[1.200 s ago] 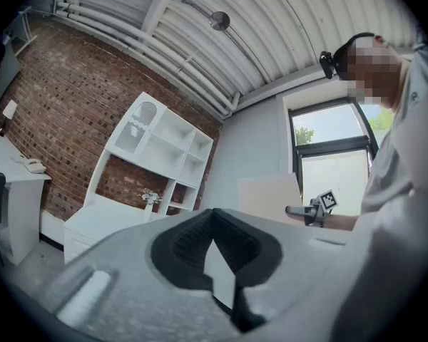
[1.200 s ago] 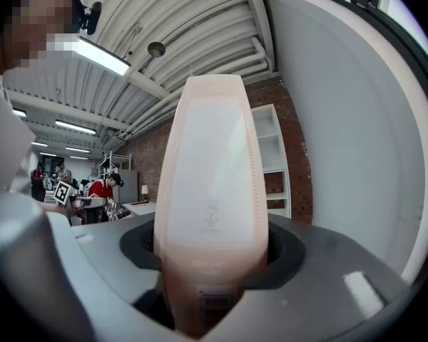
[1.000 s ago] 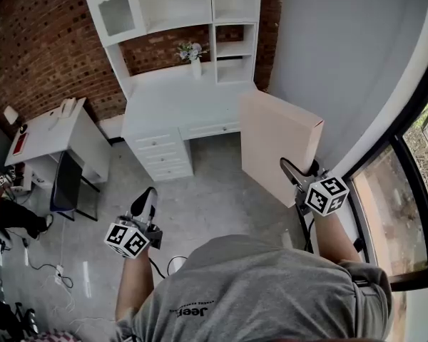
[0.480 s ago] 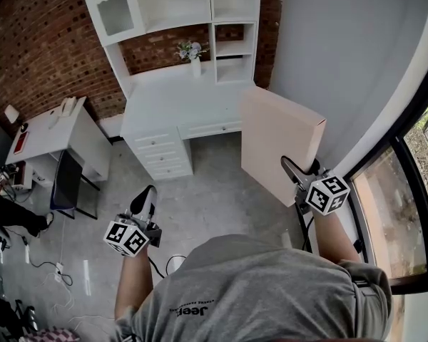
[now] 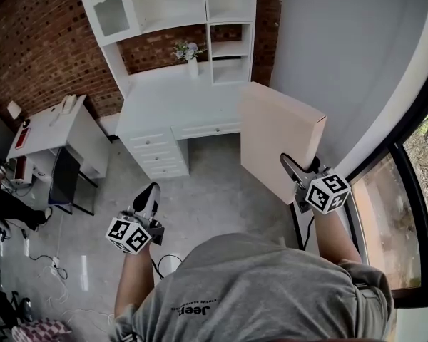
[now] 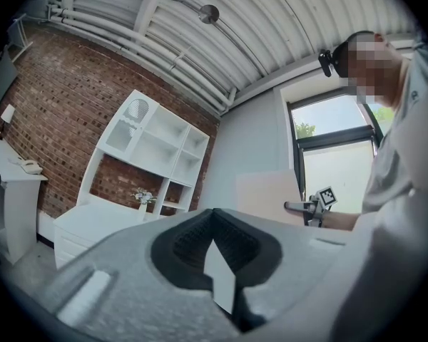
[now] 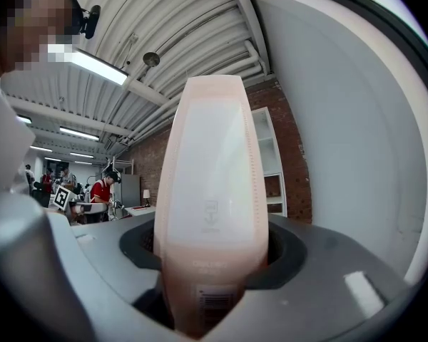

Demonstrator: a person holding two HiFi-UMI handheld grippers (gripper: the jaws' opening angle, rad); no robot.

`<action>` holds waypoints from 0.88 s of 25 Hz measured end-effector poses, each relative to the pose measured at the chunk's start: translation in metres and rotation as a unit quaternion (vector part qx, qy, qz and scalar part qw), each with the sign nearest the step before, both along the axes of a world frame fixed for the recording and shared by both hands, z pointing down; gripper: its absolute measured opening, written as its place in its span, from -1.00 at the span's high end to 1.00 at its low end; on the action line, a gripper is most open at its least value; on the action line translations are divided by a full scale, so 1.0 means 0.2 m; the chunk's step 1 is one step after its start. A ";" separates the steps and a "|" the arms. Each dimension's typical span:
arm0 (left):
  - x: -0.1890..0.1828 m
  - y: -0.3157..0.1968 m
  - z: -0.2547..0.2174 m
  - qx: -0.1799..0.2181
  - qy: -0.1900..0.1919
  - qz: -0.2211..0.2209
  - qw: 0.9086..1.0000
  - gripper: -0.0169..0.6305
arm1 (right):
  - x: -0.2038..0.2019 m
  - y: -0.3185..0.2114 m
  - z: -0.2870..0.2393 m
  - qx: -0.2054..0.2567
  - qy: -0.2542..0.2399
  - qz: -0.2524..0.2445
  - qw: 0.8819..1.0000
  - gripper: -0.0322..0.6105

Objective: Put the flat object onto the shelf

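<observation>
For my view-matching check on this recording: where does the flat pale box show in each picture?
Head view: flat box right of centre, on edge, in the right gripper.
Left gripper view: flat box right of centre, beside the window.
Right gripper view: flat box dead centre, upright between the jaws.
Shared landmark: white shelf unit on the brick wall.

Workshop hall: brick wall point(image 5: 36, 48), white desk with shelves point(image 5: 178, 102), corrugated ceiling point(image 6: 185, 27).
</observation>
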State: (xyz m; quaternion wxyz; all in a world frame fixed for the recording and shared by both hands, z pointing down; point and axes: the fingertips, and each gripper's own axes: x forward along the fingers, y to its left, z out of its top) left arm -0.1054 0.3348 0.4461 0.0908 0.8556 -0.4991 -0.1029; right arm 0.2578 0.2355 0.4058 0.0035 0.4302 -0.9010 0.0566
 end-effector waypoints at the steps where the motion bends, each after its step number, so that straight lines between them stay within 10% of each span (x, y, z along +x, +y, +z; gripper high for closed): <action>1: 0.03 -0.01 0.00 0.000 0.000 0.002 1.000 0.95 | 0.02 -0.01 0.00 0.001 0.000 -0.001 1.000 0.02; 22: -0.18 -0.68 0.15 -0.002 0.010 0.046 0.999 0.95 | -0.23 -0.57 0.04 0.019 0.017 0.016 1.000 0.02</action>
